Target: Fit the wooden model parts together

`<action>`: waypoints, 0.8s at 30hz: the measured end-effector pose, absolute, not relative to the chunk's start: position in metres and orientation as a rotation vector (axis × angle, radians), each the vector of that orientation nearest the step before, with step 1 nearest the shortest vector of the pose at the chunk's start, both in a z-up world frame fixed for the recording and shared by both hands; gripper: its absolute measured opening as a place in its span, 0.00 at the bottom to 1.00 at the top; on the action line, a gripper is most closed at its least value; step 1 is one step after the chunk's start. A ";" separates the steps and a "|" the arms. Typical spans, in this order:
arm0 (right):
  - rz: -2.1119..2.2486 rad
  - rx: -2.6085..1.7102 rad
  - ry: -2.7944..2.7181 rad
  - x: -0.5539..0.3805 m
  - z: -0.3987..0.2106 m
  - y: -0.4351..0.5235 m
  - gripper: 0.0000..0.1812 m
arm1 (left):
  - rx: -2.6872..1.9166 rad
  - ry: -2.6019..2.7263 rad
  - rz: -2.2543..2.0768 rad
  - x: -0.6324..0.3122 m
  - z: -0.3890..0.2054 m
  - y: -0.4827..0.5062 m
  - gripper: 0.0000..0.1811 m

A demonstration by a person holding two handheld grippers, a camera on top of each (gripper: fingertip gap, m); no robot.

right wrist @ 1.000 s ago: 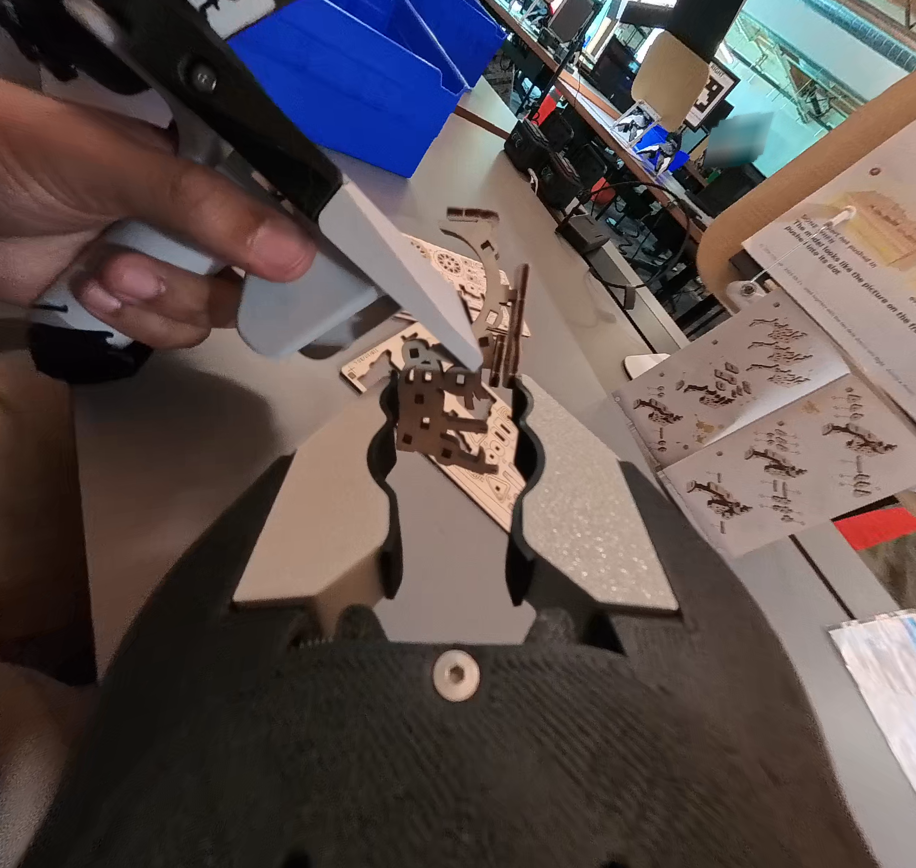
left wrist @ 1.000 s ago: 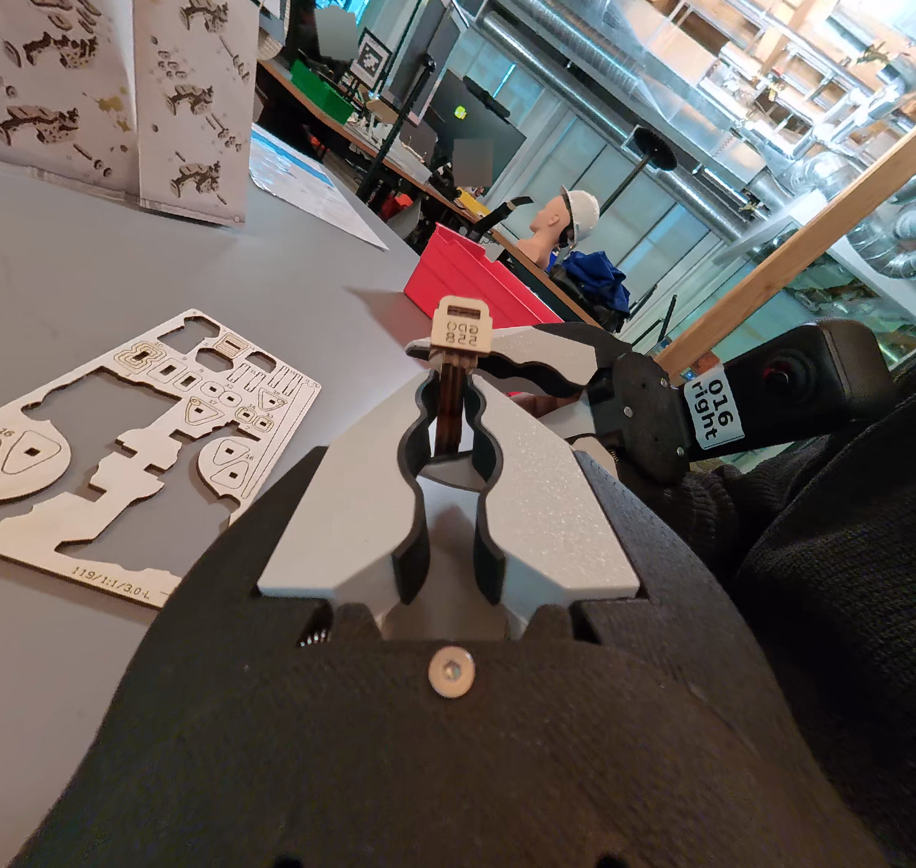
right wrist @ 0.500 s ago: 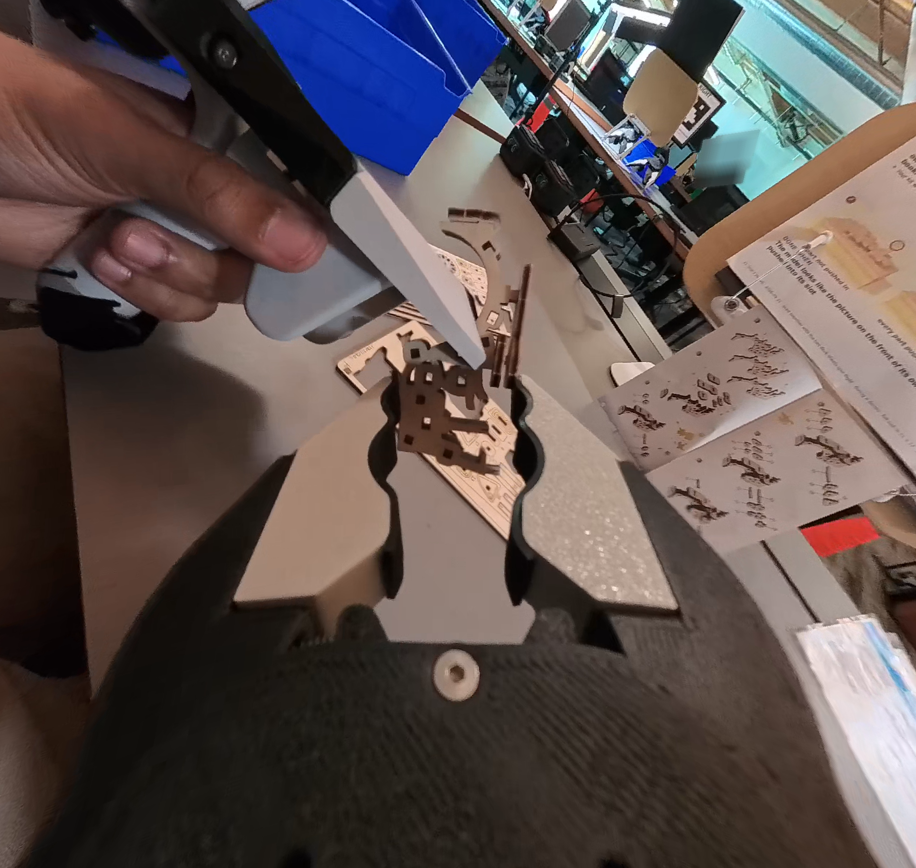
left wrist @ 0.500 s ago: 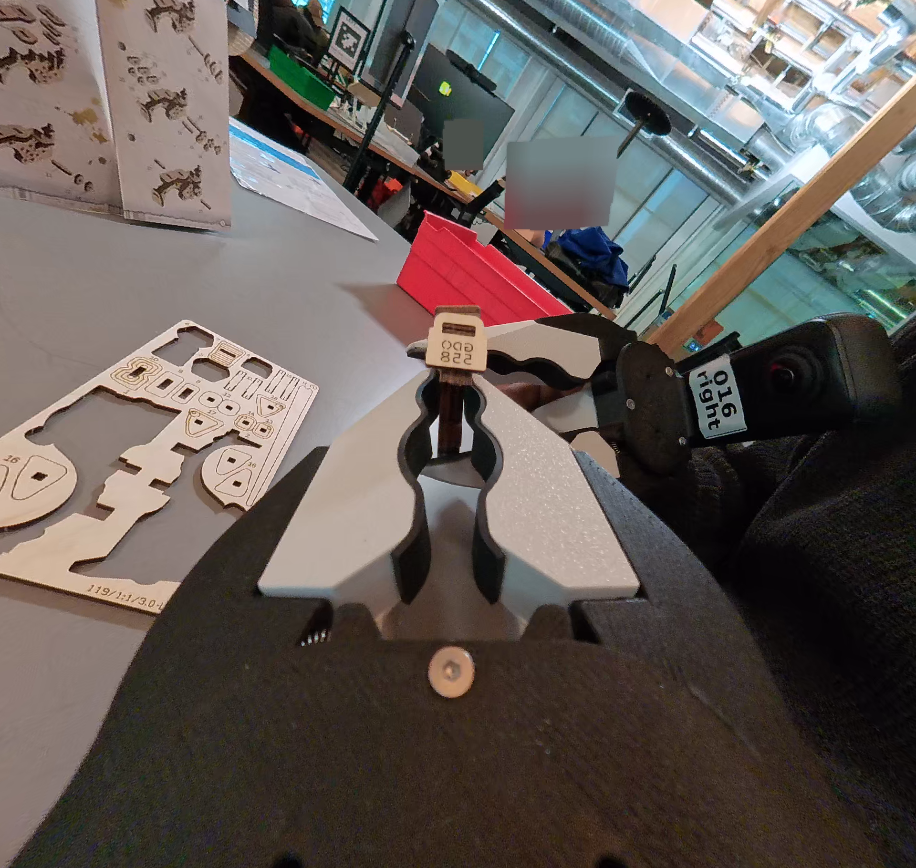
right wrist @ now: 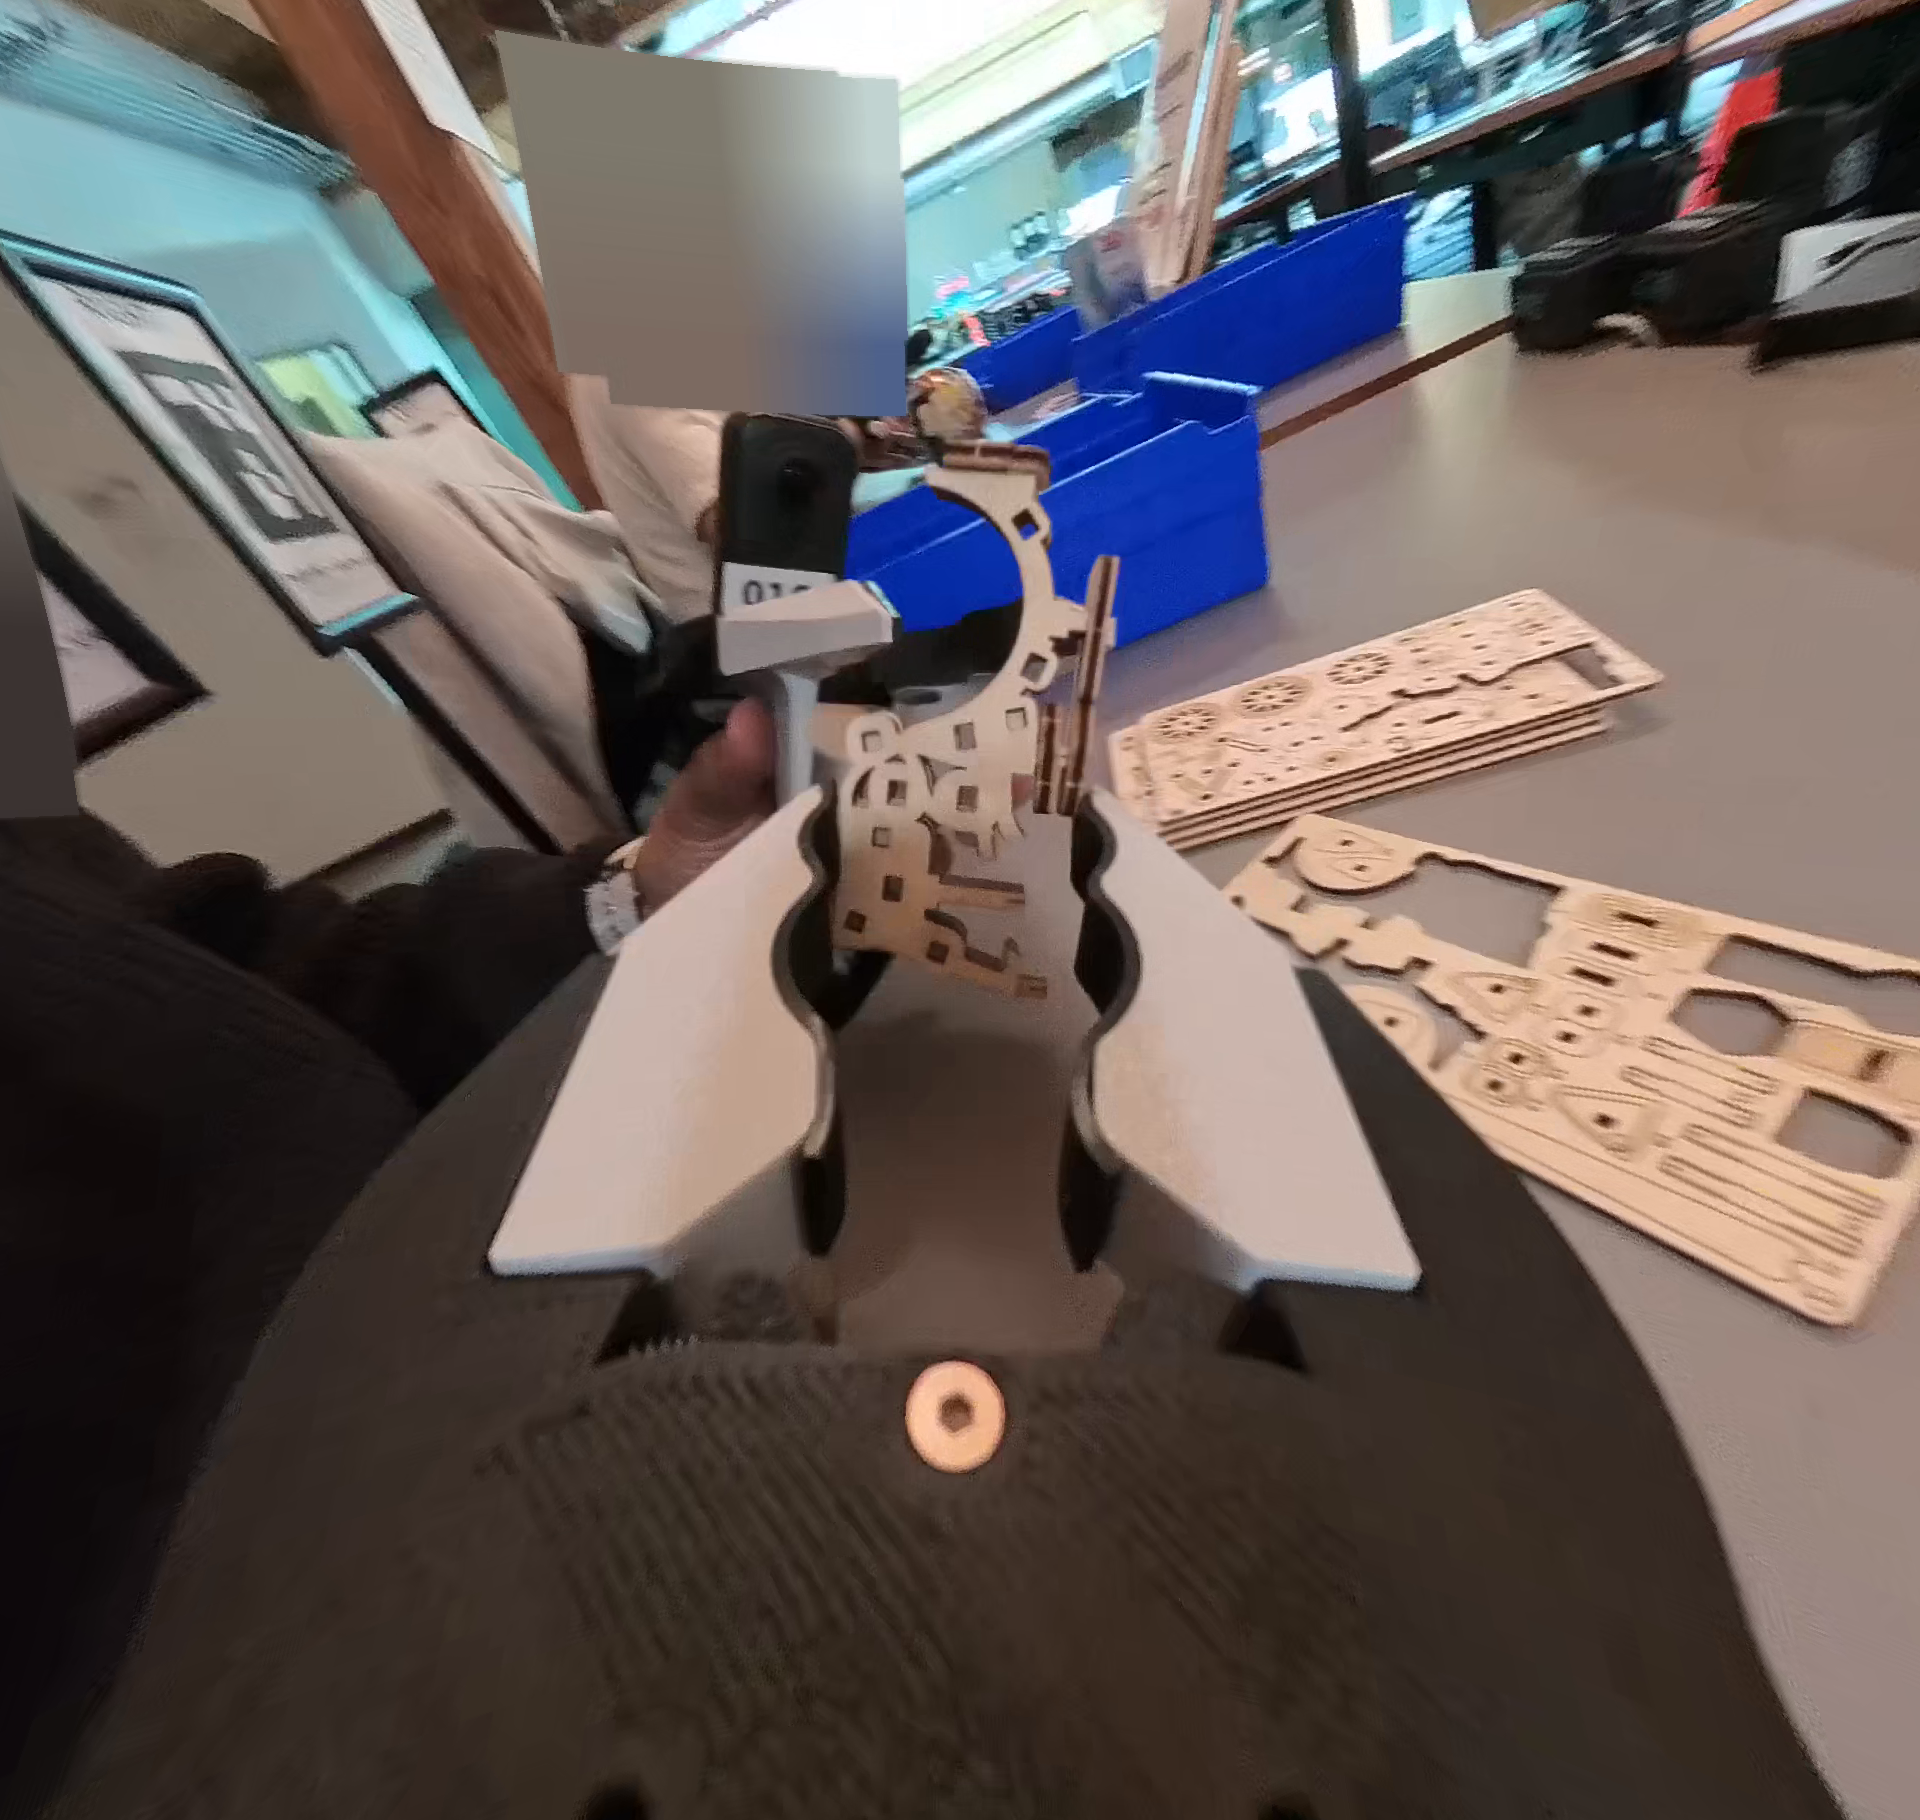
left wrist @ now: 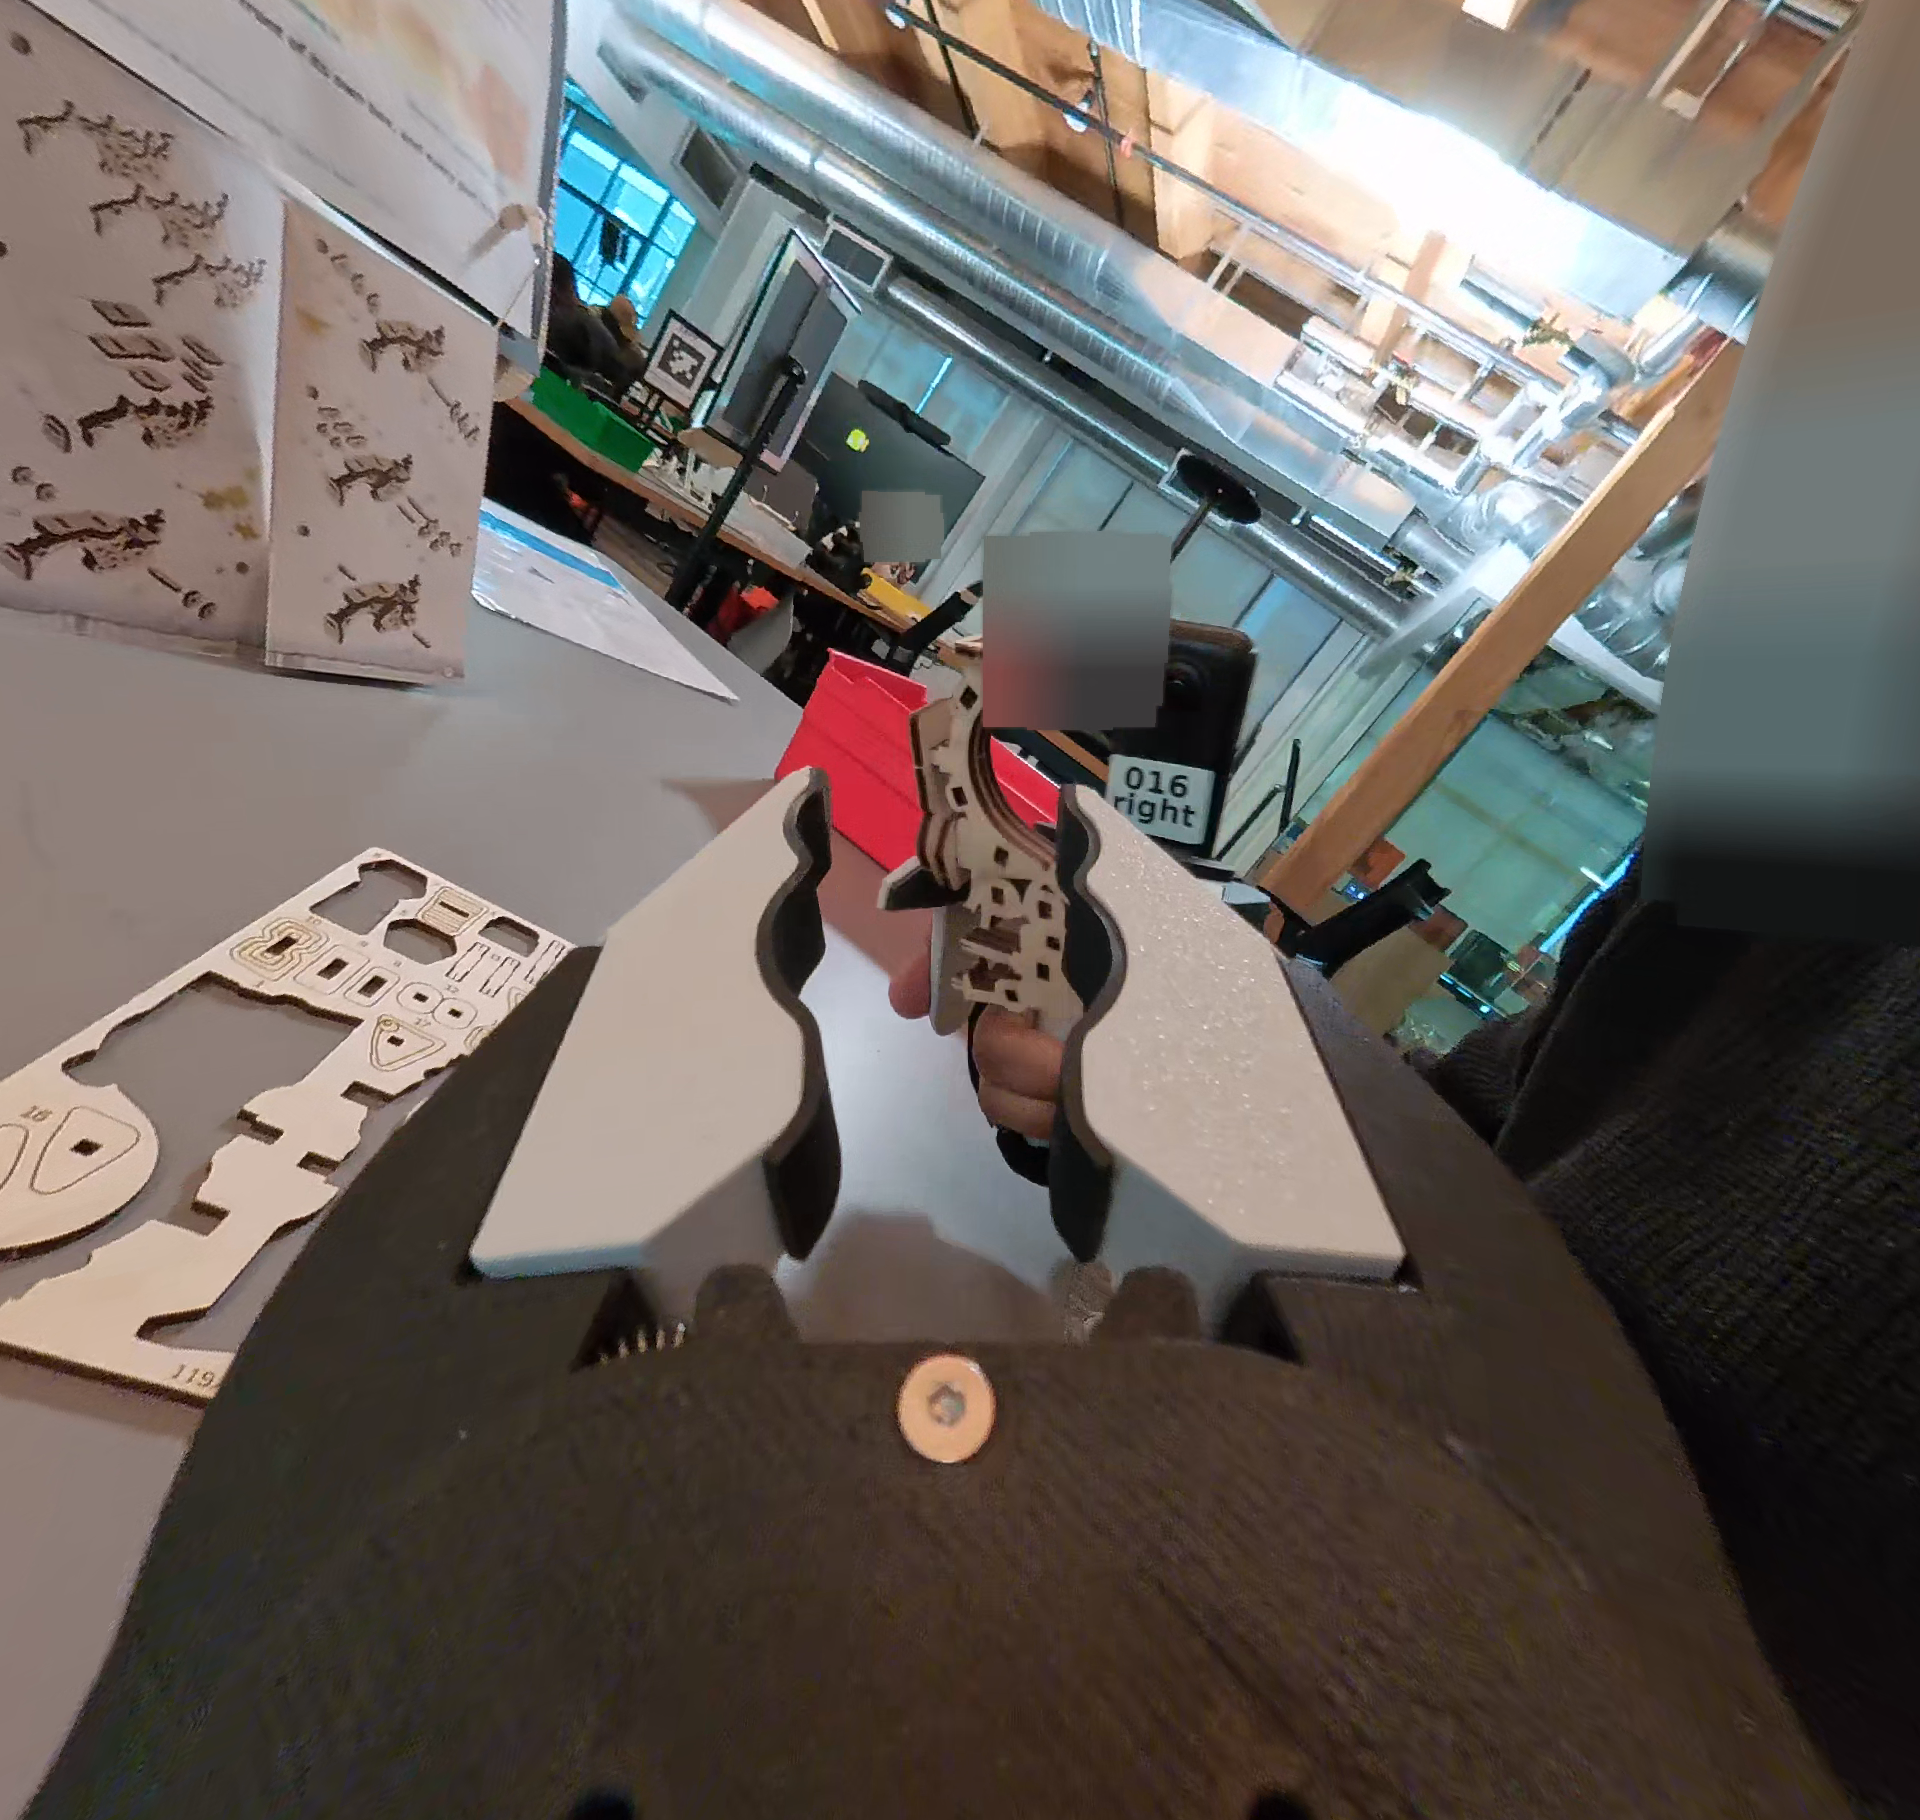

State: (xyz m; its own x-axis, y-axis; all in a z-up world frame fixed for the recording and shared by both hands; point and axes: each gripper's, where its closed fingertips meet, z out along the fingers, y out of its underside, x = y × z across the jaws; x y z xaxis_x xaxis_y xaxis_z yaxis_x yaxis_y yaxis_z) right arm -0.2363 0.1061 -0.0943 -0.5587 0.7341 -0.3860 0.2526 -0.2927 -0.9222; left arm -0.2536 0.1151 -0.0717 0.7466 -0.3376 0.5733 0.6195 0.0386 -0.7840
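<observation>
The partly built wooden model (right wrist: 925,877), a flat slotted body with a curved arm on top, stands upright between my right gripper's (right wrist: 951,809) fingers. Its edges seem to touch both pads, so the right gripper looks shut across its width. My left gripper (left wrist: 940,799) is wide open and empty. The model (left wrist: 992,897) shows just beyond it, close to its right finger (left wrist: 1091,939). The two grippers face each other above the grey table (right wrist: 1662,523). The right gripper's camera housing (left wrist: 1205,690) shows behind the model. One left gripper finger (right wrist: 800,627) shows behind it in the right wrist view.
A punched-out wooden sheet (right wrist: 1558,1043) lies on the table, also in the left wrist view (left wrist: 208,1095). A stack of part sheets (right wrist: 1382,721) lies beyond it. Blue bins (right wrist: 1143,513), a red bin (left wrist: 873,762) and standing instruction sheets (left wrist: 208,420) edge the table. The tips of both grippers are at nearly the same place.
My left gripper has opened and let go of the model. Both grippers have swung round to face each other, and the model now stands upright in the right gripper.
</observation>
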 end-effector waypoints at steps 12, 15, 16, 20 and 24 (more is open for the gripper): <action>2.220 -1.223 -1.597 -0.227 -0.083 0.093 0.25 | -1.329 -0.199 -0.832 -0.237 -0.068 0.115 0.21; 2.186 -1.197 -1.650 -0.226 -0.086 0.087 0.25 | -1.317 -0.176 -0.806 -0.236 -0.065 0.112 0.12; 2.161 -1.186 -1.663 -0.226 -0.087 0.086 0.25 | -1.322 -0.173 -0.795 -0.237 -0.066 0.112 0.11; 2.089 -1.146 -1.667 -0.226 -0.086 0.089 0.25 | -1.308 -0.174 -0.838 -0.235 -0.064 0.111 0.11; 2.033 -1.106 -1.627 -0.227 -0.081 0.098 0.25 | -1.309 -0.153 -0.874 -0.230 -0.064 0.111 0.16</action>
State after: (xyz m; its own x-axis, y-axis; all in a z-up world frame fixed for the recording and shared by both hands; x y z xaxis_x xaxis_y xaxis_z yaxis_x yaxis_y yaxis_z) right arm -0.2268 0.0983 -0.0807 -0.6531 0.6599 -0.3716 0.2178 -0.3063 -0.9267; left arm -0.2304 0.1109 -0.0643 0.6821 -0.4717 0.5588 0.6331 -0.0014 -0.7740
